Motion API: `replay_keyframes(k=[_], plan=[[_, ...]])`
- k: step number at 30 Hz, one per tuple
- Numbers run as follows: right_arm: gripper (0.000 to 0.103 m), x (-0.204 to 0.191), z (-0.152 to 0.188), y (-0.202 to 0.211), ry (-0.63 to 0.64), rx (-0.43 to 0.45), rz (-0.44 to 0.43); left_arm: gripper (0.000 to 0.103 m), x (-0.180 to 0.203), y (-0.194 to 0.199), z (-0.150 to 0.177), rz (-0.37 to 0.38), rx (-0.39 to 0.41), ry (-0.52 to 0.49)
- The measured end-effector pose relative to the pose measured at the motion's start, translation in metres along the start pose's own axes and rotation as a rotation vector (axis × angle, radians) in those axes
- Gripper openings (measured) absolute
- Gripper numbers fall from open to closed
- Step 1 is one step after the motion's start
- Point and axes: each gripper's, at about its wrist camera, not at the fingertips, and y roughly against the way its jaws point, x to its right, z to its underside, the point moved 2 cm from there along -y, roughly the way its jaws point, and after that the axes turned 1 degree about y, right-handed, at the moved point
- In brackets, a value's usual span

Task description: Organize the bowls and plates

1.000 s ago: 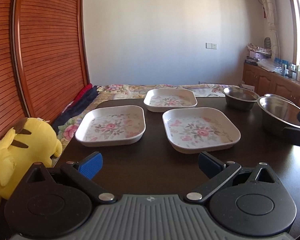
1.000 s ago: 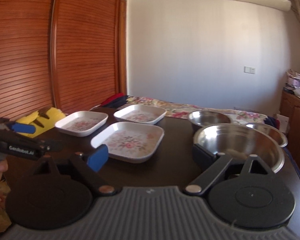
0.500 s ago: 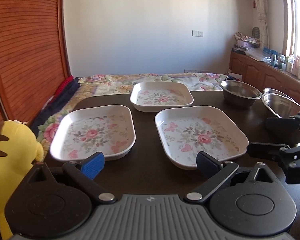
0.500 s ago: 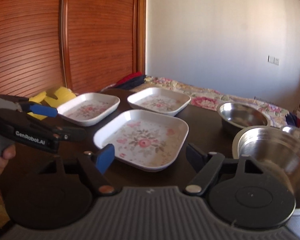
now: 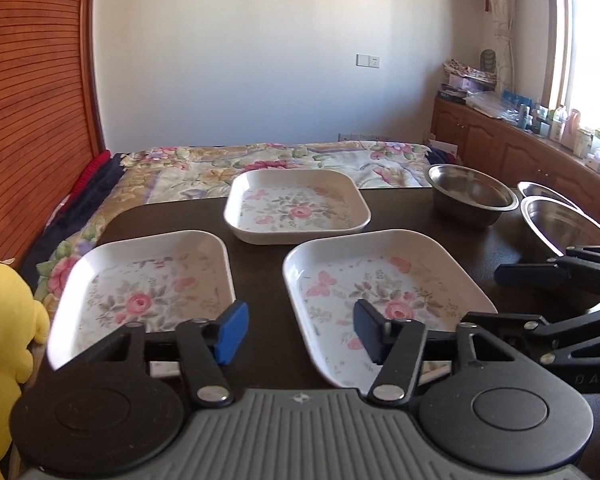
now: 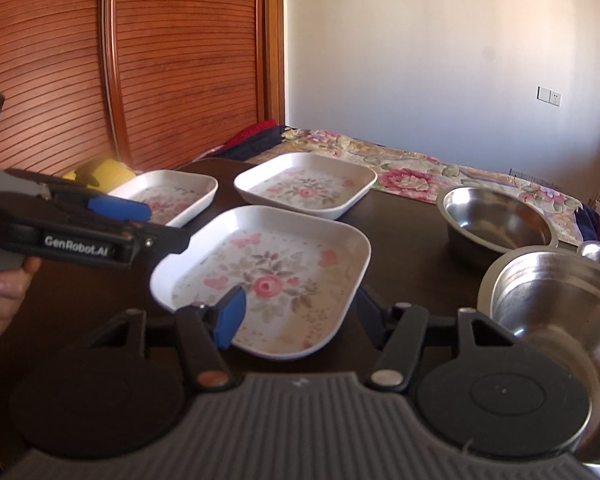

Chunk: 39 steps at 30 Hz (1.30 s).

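Fingers [image 5: 231, 333] of both grippers have just been closing, half-open, empty, nearer the front plate [image 5: 384, 296].

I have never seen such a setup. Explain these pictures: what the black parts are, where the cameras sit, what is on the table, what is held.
No robot here: a person holds a two-finger gripper in each hand, each with a wide-angle camera looking along its fingers. One picture is from the left gripper, one from the right gripper; the black arms with blue pads are the fingers. On the dark table lie white floral plates (near plate, left plate, far plate) and three steel bowls; a yellow plush toy sits alongside. Both jaws have just been closing around the near plate's rim, but no pad presses it: nothing is held.
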Motion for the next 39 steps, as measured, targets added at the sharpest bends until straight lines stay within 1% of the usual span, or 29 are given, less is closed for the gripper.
replay_keyframes(k=[2, 4, 14, 24, 26, 28, 31, 32, 35, 37, 39], plan=[[0.059, -0.001, 0.001, -0.002, 0.000, -0.009, 0.001, 0.053, 0.001, -0.003, 0.000, 0.015, -0.009, -0.002], [0.058, -0.003, 0.001, -0.004, 0.011, -0.014, 0.007, 0.049, 0.002, -0.005, 0.001, 0.024, -0.012, -0.007], [0.056, -0.004, 0.004, -0.013, 0.018, -0.035, 0.028, 0.043, 0.001, -0.016, 0.007, 0.030, -0.039, 0.001], [0.055, 0.000, 0.005, -0.021, -0.003, -0.057, 0.043, 0.042, 0.005, -0.021, 0.010, 0.043, -0.056, 0.001], [0.054, 0.002, 0.005, -0.023, -0.011, -0.066, 0.044, 0.037, 0.006, -0.023, 0.010, 0.047, -0.059, 0.003], [0.052, 0.003, 0.005, -0.025, -0.024, -0.074, 0.040, 0.033, 0.006, -0.025, 0.010, 0.047, -0.064, 0.003], [0.047, 0.004, 0.006, -0.028, -0.034, -0.081, 0.038, 0.021, 0.005, -0.026, 0.012, 0.023, -0.065, 0.006], [0.047, 0.005, 0.006, -0.029, -0.040, -0.079, 0.036, 0.020, 0.005, -0.026, 0.012, 0.021, -0.065, 0.007], [0.043, 0.006, 0.007, -0.029, -0.047, -0.076, 0.035, 0.019, 0.003, -0.024, 0.014, 0.016, -0.067, 0.014], [0.035, 0.007, 0.008, -0.027, -0.061, -0.073, 0.031, 0.019, 0.003, -0.021, 0.015, 0.015, -0.064, 0.020], [0.033, 0.010, 0.008, -0.024, -0.069, -0.067, 0.031, 0.019, 0.002, -0.016, 0.016, 0.028, -0.063, 0.035]])
